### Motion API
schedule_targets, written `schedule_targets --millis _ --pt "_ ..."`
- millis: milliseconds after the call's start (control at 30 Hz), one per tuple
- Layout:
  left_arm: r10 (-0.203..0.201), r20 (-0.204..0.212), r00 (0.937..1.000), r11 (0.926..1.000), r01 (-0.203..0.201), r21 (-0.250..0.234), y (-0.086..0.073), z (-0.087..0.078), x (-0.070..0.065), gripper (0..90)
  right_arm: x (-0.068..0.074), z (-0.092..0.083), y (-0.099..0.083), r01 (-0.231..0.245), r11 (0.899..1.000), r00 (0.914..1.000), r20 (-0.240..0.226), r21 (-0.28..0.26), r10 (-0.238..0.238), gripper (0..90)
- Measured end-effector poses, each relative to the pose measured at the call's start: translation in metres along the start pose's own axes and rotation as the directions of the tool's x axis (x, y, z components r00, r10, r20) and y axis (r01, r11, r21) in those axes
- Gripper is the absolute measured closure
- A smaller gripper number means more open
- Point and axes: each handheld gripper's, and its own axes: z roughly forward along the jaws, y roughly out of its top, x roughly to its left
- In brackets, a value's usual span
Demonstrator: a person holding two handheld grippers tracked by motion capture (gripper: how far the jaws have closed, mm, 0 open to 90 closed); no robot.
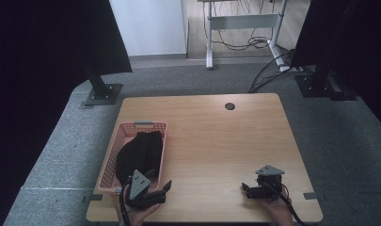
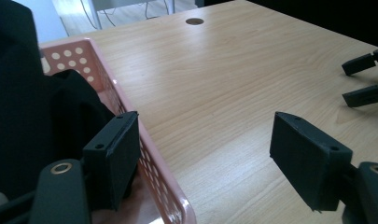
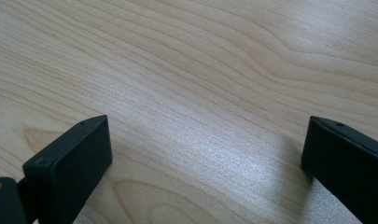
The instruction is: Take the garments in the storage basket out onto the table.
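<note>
A pink perforated basket [image 1: 131, 126] sits on the left part of the wooden table [image 1: 216, 141], with a black cloth [image 1: 138, 153] bundled inside it. My left gripper [image 1: 161, 190] is at the basket's near right corner, held by a hand. In the left gripper view it [image 2: 210, 154] is open, its jaws straddling the basket's right wall [image 2: 67, 53], with the cloth [image 2: 28, 116] to the left. My right gripper [image 1: 248, 189] hovers open near the table's front right. In its own view it [image 3: 207, 158] holds nothing over the bare wood [image 3: 200, 70].
A dark cable hole [image 1: 230, 106] marks the table's far edge. Black stands on base plates [image 1: 102, 94] [image 1: 320, 84] flank the table on grey carpet. A desk frame with cables [image 1: 244, 28] stands behind. The right gripper's jaws [image 2: 364, 79] appear at the far right of the left gripper view.
</note>
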Motion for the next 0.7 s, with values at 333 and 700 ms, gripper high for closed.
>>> schedule_targets --millis 333,700 --pt "-0.007 -0.021 0.9998 0.9996 0.007 -0.029 0.004 -0.008 0.005 23.8 0.000 0.000 0.000 0.000 1.000 1.0000 0.000 0.000 0.000 1.2" --pt "-0.021 -0.063 0.9978 0.9987 0.018 -0.049 0.006 -0.015 0.016 23.5 0.000 0.000 0.000 0.000 1.000 1.0000 -0.001 0.000 0.000 1.2"
